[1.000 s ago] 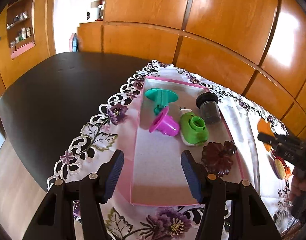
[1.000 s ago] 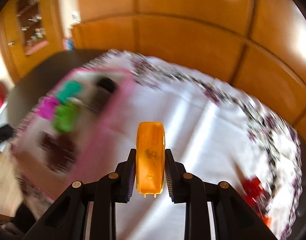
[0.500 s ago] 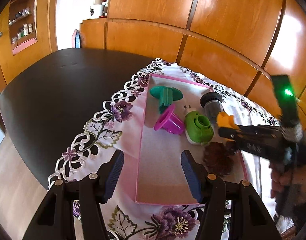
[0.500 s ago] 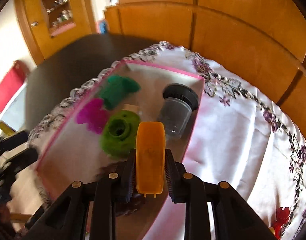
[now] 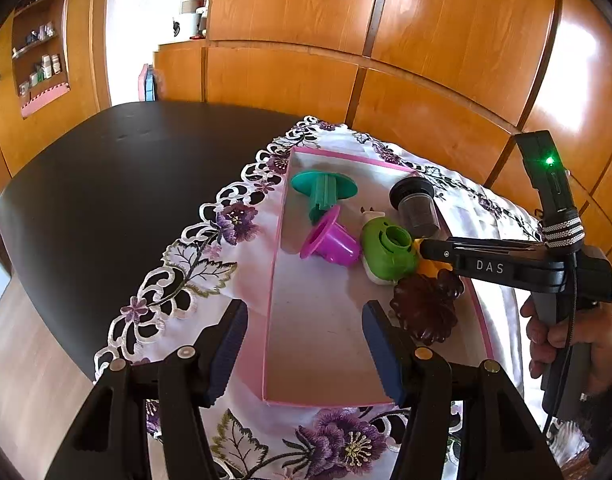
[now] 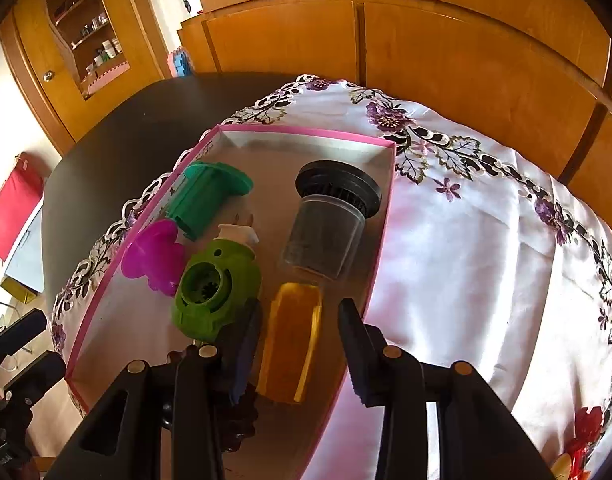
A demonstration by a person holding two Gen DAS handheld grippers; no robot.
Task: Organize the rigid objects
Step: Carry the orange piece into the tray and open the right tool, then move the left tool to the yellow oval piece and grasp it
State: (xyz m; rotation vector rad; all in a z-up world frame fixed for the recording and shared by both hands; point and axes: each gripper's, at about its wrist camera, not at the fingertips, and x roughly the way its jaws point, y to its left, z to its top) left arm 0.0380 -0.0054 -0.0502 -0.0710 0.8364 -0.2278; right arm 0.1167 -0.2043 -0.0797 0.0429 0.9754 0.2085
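Note:
A pink-rimmed tray [image 5: 274, 280] [image 6: 387, 184] lies on the flowered cloth. In it are a teal piece [image 5: 323, 192] [image 6: 204, 196], a magenta funnel [image 5: 329, 240] [image 6: 154, 258], a green piece [image 5: 389, 250] [image 6: 214, 292], a dark-capped jar [image 5: 415, 204] [image 6: 329, 224], a dark brown flower dish [image 5: 425, 308] and an orange block [image 6: 292, 340] [image 5: 431, 268]. My right gripper [image 6: 300, 344] is open, its fingers on either side of the orange block, which lies in the tray. My left gripper [image 5: 304, 344] is open and empty over the tray's near end.
The white embroidered cloth [image 6: 485, 240] covers the right part of a dark table [image 5: 106, 184]. Wooden cabinets [image 5: 425, 40] stand behind. Red and orange items [image 6: 581, 436] lie at the cloth's right edge.
My right gripper carried the orange block from the cloth over the tray, lowered it beside the jar and opened. My left gripper stayed in place.

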